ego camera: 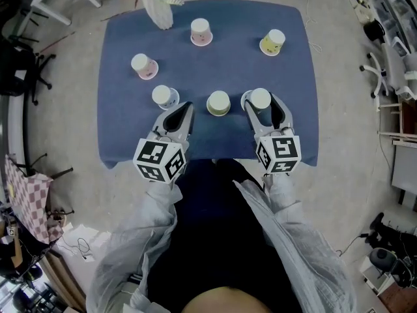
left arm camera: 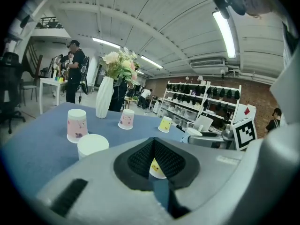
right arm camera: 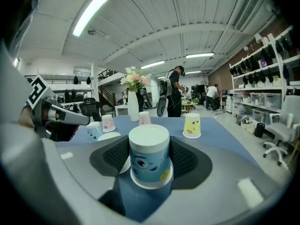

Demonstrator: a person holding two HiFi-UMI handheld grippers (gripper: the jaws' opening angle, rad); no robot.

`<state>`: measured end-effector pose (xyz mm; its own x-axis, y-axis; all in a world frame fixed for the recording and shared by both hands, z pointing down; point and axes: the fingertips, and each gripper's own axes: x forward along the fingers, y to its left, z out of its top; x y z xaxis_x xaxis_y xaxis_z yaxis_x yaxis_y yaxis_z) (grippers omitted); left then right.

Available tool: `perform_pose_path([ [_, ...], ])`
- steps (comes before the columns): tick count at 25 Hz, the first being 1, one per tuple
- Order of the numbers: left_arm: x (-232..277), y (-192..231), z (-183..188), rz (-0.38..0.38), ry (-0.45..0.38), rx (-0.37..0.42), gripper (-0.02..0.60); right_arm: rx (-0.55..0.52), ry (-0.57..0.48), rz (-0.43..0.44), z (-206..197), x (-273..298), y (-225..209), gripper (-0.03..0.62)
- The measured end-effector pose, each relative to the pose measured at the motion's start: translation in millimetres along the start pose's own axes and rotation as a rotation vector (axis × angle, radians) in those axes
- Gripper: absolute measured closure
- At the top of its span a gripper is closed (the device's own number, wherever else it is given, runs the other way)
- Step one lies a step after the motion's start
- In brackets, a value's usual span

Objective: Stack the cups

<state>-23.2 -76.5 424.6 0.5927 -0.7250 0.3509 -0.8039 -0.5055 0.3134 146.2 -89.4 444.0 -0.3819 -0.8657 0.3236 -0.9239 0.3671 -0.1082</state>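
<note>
R tongs (right arm camera: 149,154) grip cup (right arm camera: 149,163), blue only close-up.

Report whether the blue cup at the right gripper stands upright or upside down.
Upside down: the blue cup rests on its wide rim, closed base up.

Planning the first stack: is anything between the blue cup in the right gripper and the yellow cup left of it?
Nothing visible. Only bare tablecloth lies between the blue cup, held by the right gripper, and the yellow cup beside it. The left gripper sits on that cup's other side, clear of the path.
</note>
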Motion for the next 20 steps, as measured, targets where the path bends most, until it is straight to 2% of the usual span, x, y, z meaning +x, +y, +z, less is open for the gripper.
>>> perform_pose_path([
  [7, -8.5, 11.9, -23.2, 0.033, 0.033, -0.027, 0.584, -0.011, 0.029, 0.042, -27.8, 13.5, 17.6, 0.318],
  [20, -14.3, 18.4, -40.0, 0.043, 0.057, -0.048, 0.583, -0.05, 0.01, 0.052, -36.9, 26.9, 23.8, 0.315],
])
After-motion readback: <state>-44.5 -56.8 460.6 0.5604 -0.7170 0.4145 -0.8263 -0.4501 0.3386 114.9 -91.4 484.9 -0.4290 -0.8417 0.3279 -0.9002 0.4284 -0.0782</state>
